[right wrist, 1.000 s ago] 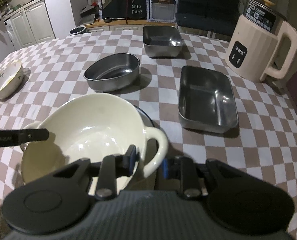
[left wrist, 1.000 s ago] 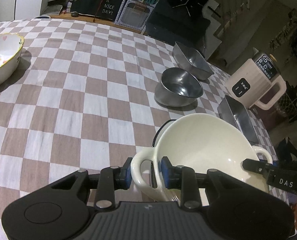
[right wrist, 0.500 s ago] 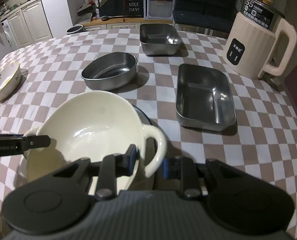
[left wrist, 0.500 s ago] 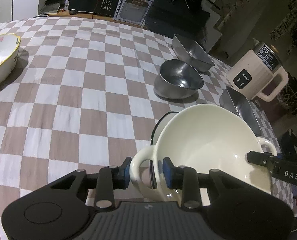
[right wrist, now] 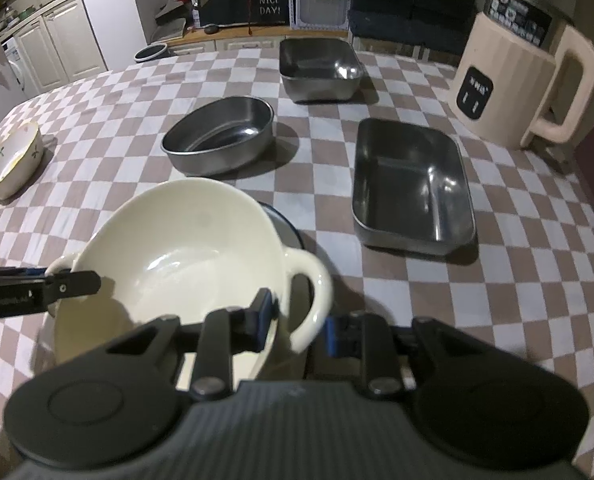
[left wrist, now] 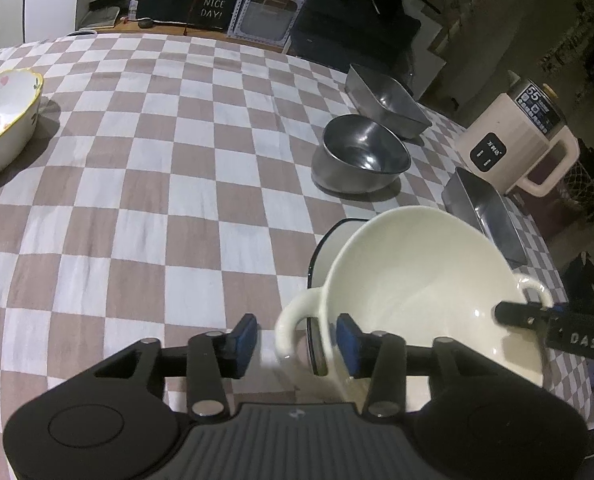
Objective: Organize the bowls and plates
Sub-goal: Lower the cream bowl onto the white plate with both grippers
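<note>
A cream two-handled bowl (left wrist: 417,280) rests on a dark-rimmed white plate (left wrist: 329,232) on the checked tablecloth. My left gripper (left wrist: 295,340) straddles the bowl's left handle (left wrist: 293,316). Its jaws are opening, and both blue pads stand clear of the handle. In the right wrist view the same bowl (right wrist: 185,256) hides most of the plate (right wrist: 291,226). My right gripper (right wrist: 297,328) straddles the other handle (right wrist: 315,296). Those jaws are opening too, with only a thin gap at the pads. Each gripper's finger shows at the far side of the other's view.
Beyond the bowl stand an oval steel bowl (right wrist: 221,136), a square steel pan (right wrist: 319,68) and a rectangular steel tray (right wrist: 413,188). A cream electric kettle (right wrist: 513,84) is at the far right. A flowered bowl (right wrist: 13,160) sits near the table's left edge.
The left jaws have spread well apart and let go of the handle. The right jaws have widened a little. The bowl has stayed where it was.
</note>
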A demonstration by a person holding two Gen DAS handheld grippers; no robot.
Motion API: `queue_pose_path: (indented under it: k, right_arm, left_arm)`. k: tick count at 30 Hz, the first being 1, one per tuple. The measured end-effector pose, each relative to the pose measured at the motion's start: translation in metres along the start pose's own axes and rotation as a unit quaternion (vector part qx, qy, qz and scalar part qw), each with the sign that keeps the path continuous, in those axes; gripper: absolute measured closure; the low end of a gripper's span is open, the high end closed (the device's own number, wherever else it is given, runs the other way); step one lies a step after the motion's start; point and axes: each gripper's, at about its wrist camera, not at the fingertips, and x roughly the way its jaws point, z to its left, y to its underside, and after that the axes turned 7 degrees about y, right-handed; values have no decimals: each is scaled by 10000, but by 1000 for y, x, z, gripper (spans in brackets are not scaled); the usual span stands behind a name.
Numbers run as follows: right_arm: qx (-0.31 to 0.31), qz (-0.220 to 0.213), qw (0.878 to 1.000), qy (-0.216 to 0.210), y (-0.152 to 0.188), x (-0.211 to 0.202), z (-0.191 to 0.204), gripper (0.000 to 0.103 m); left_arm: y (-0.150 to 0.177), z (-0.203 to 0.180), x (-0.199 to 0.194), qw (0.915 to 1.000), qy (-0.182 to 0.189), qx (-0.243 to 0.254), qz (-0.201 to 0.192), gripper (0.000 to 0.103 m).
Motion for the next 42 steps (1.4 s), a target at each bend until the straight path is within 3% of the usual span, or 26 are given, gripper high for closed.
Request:
queue_pose_path:
  k: [5, 18, 24, 37, 40, 42]
  right_arm:
    - [-65, 253, 9996, 102, 3, 12, -2, 61]
    - [40, 310, 9995, -101, 1, 14, -11, 62]
    - [19, 312, 9994, -117, 1, 14, -9, 62]
    - [15, 307, 9994, -146, 0, 15, -8, 60]
    - [58, 310, 9994, -152, 1, 16, -9, 58]
    - [97, 313, 9993, -165, 2, 16, -10, 57]
  left_arm:
    - [0, -4, -2, 9999, 29, 100, 0, 52]
    - [0, -8, -2, 9996, -60, 262, 51, 51]
    - [1, -17, -2, 9971, -325, 683, 36, 49]
    - [-1, -14, -3, 9976, -345, 592, 81, 48]
    - [-1, -15, -3, 9975, -378, 594, 97, 45]
    - [-1, -14, -3, 9972, -439, 593, 130, 37]
